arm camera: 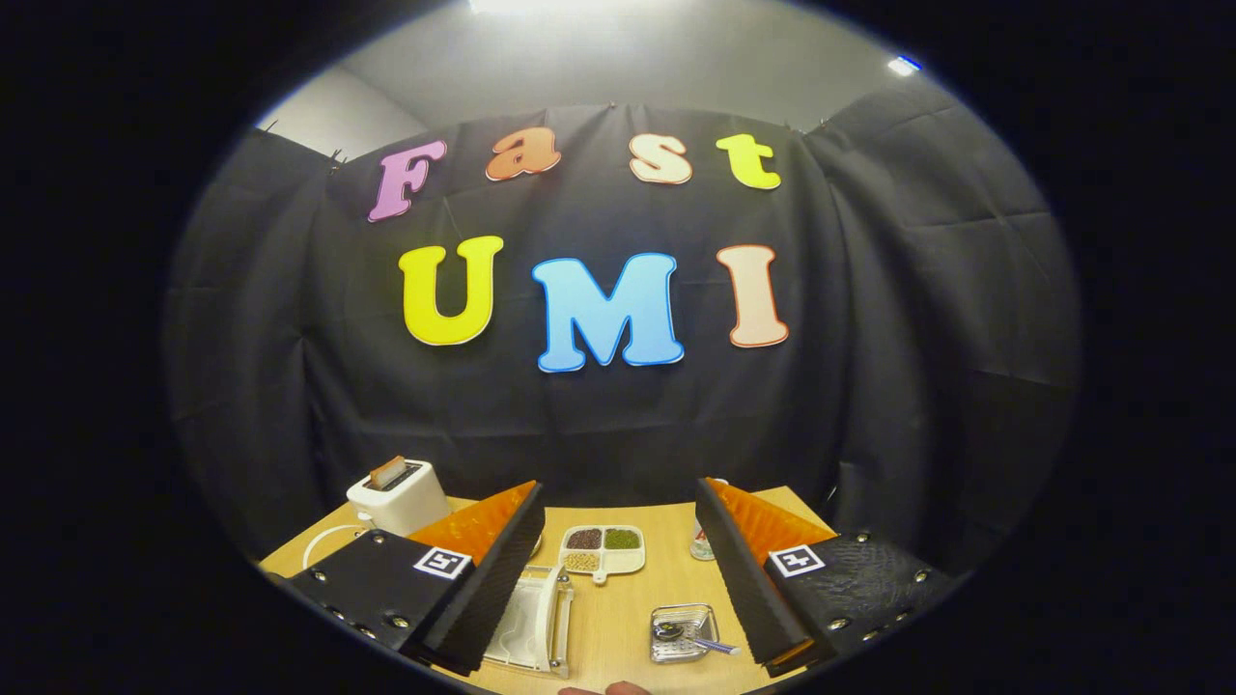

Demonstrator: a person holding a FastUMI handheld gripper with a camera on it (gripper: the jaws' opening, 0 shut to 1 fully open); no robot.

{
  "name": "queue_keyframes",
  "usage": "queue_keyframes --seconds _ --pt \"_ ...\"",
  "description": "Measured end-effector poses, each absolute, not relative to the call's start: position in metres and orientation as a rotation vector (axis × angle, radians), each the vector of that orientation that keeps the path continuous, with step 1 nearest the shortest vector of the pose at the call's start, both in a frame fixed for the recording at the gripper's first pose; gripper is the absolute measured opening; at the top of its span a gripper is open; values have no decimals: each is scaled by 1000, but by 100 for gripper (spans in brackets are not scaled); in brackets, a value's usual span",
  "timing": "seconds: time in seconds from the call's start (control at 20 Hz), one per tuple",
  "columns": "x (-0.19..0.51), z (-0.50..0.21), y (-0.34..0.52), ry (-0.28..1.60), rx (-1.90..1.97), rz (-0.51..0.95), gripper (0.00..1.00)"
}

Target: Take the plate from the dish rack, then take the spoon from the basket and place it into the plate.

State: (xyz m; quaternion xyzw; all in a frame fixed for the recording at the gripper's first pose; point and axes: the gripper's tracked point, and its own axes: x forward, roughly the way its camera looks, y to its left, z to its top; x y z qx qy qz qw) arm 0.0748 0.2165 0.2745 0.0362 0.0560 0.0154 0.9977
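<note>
Currently, your gripper (618, 569) is held above the near part of a wooden table (618, 618), looking forward and slightly down, with its two fingers spread wide apart and nothing held between them. Both fingers are clear of every item on the table.

Closest to you, at the nearest part of the table, a small part of a hand (606, 688) is visible between the fingers. Just beyond it, beside the inner face of the left finger, sits the dish rack (552, 618), a clear plastic frame. The plate (521, 623) stands on edge inside it, white and partly hidden behind the left finger. Toward the right finger, well apart from the rack, sits the basket (681, 632), a small wire tray. The spoon (710, 645) lies in it, with its handle reaching out over the basket's edge toward the right finger.

Farther ahead, between the fingertips, a white four-compartment tray (603, 551) holds dark, green and tan contents, one kind per section. A small bottle (702, 545) stands just beside the right finger, partly hidden by it. A white toaster (397, 494) with a slice in its slot stands beyond the left finger, near the far edge of the table.
</note>
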Motion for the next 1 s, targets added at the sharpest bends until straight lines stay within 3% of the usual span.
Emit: queue_keyframes --seconds 0.45,1.0 --pt "88 207 262 556 139 127 96" --pt "100 176 329 834 89 165 97"
